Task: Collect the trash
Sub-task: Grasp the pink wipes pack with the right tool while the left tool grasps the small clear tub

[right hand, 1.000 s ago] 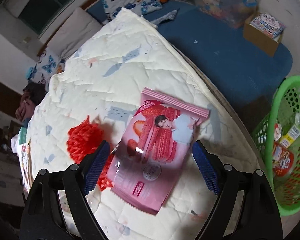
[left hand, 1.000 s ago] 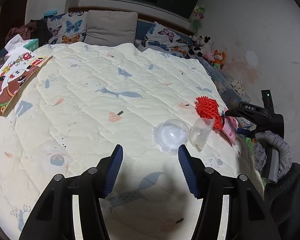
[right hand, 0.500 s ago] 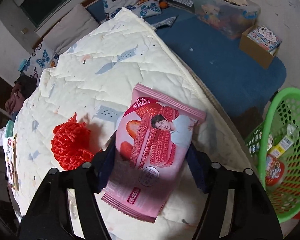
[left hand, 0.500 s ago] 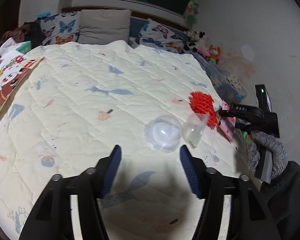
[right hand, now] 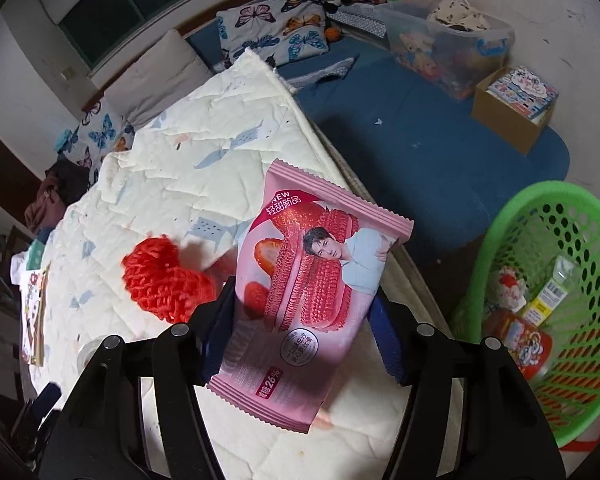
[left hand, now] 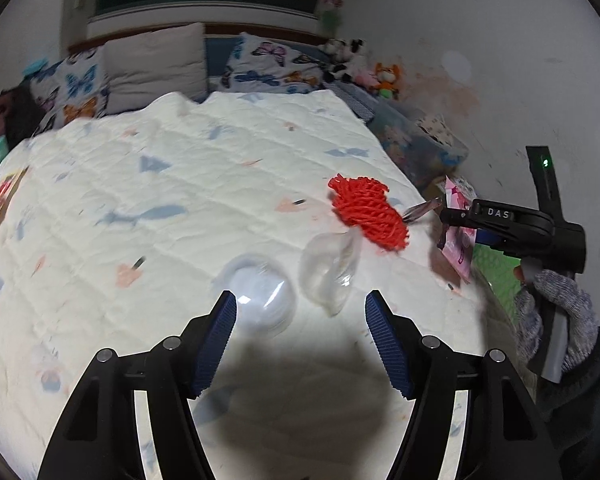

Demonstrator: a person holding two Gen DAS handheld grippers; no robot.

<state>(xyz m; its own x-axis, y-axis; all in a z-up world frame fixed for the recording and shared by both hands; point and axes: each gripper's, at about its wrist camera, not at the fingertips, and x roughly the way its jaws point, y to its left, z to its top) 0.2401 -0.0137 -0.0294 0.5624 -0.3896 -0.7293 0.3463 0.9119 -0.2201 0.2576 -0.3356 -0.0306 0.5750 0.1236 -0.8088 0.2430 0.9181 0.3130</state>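
- Right wrist view: my right gripper (right hand: 302, 326) has just been closing and now pinches the pink snack wrapper (right hand: 314, 280) across its width, with the pack lifted clear of the quilt (right hand: 172, 184) beneath it.
- I judge the wrapper to be light, thin and slick; it will buckle rather than resist, so squeezing it by both side edges near the middle suits it.
- Right of my right gripper, down off the bed edge, sits the green basket (right hand: 512, 216), already holding some packaging.
- Left wrist view: my left gripper (left hand: 300, 312) is about half open and holds nothing; its jaws have just been opening.
- Just ahead of its fingertips lie two clear plastic domes (left hand: 260, 300), with the red mesh sleeve (left hand: 366, 210) beyond them to the right.
- I expect the domes to be stiff, smooth and prone to skidding; a rim looks the best hold.
- The domes are see-through and motion-blurred, so I cannot tell whether they touch.
- The basket's far side is cut off.
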